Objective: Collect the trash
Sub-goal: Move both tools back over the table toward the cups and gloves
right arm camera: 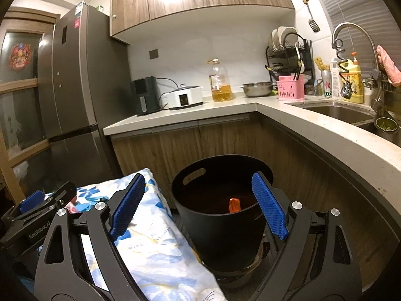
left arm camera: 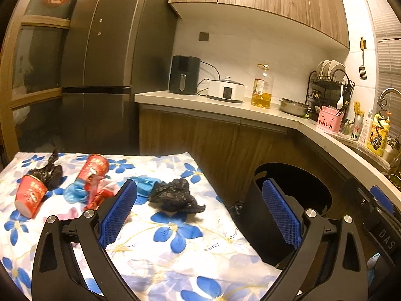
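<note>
Lettering "GenRobot.AI" marks the left tool (right arm camera: 32, 202); "DAS" the right tool (left arm camera: 381, 198).

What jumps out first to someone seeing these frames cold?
Probably the litter on the blue-flowered white tablecloth: two red printed paper cups lying on their sides at the left and a crumpled black plastic bag near the middle. Next, the round black plastic bin on the floor beside the table, with one orange wrapper inside. The left gripper and right gripper are both open and hold nothing.
</note>
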